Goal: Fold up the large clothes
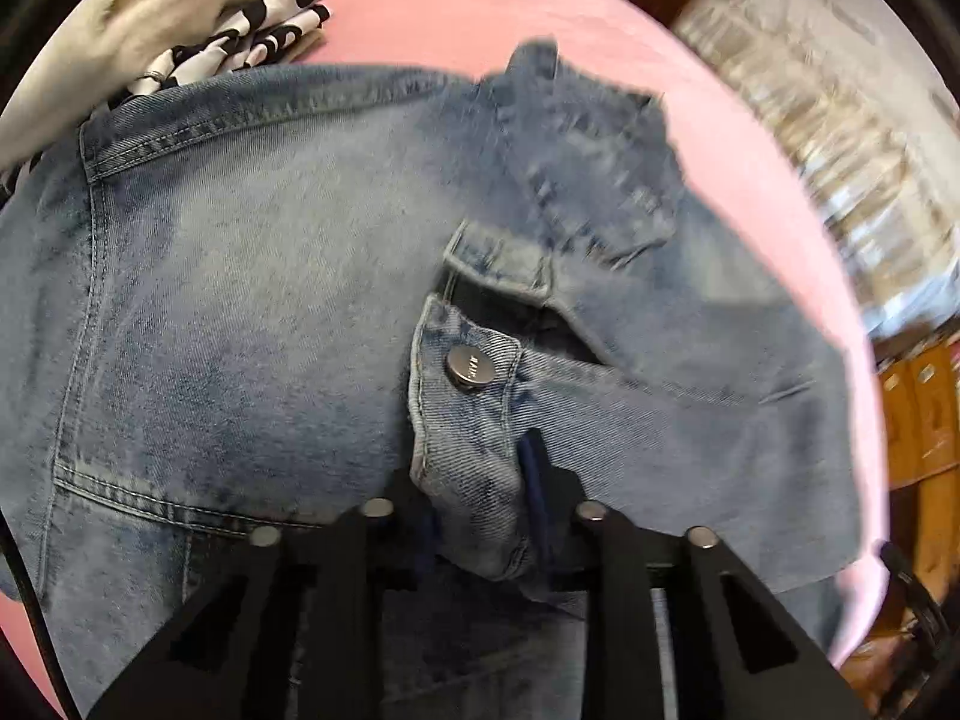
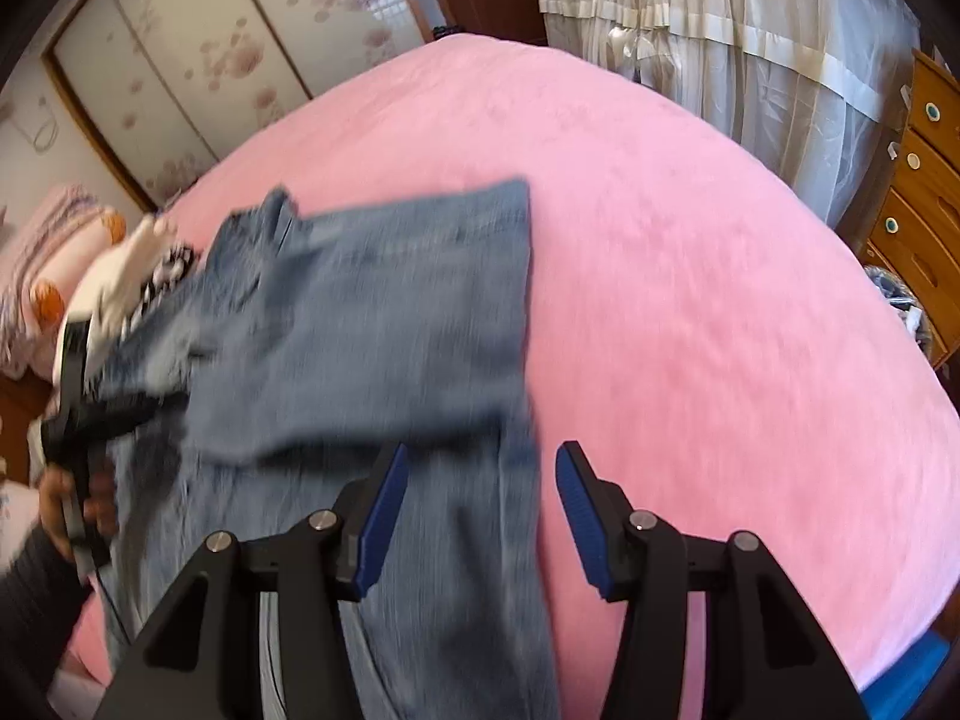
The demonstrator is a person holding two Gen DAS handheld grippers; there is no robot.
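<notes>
A pair of faded blue jeans [image 1: 240,300] lies on a pink bed [image 1: 480,6]. My left gripper [image 1: 480,516] is shut on the jeans' waistband, just below the metal button [image 1: 471,365]; the denim hides its blue pads. In the right wrist view the jeans [image 2: 372,330] lie partly folded over themselves, and the left gripper [image 2: 114,414] shows at their left edge in a hand. My right gripper [image 2: 480,510] is open and empty, hovering above the jeans' right edge, with blue pads [image 2: 384,516] apart.
A white and a black-and-white patterned garment [image 1: 252,30] lie at the far left of the bed, also in the right wrist view [image 2: 138,276]. A wooden dresser [image 2: 924,198] and a white curtained frame [image 2: 720,60] stand on the right. Sliding wardrobe doors [image 2: 180,78] stand behind.
</notes>
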